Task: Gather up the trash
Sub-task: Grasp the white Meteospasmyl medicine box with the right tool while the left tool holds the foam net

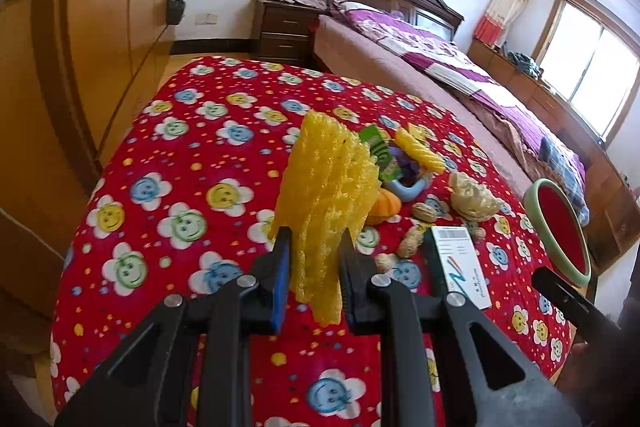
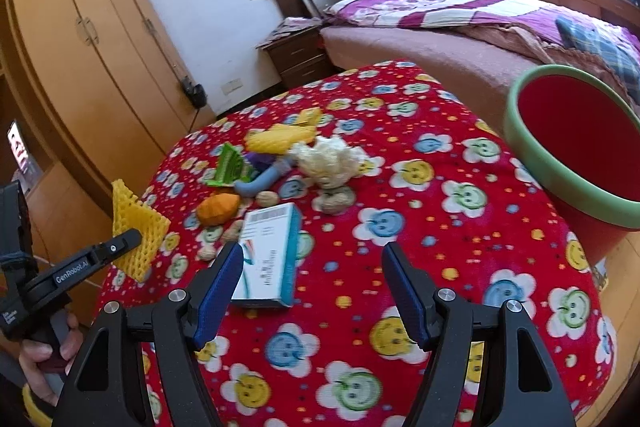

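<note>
Counter under red smiley-flower cloth, bed behind it, wardrobe to the left.

Red bin with green rim sits at the counter's right edge, open mouth tilted toward the right wrist camera.

Trash cluster mid-counter: white-and-teal carton box lying flat nearest the right gripper, crumpled white paper wad behind it, second yellow foam net at the far side, blue curved piece, green wrapper, orange peel, peanut shells scattered around the box.

Left gripper: clenched on yellow foam fruit net, net standing up between the pads, lifted clear of the cloth, left of the pile. Person's hand on its handle, seen in the right wrist view.

Right gripper: released, jaws wide, nothing between them, hovering over the cloth with the box just beside the left pad.
</note>
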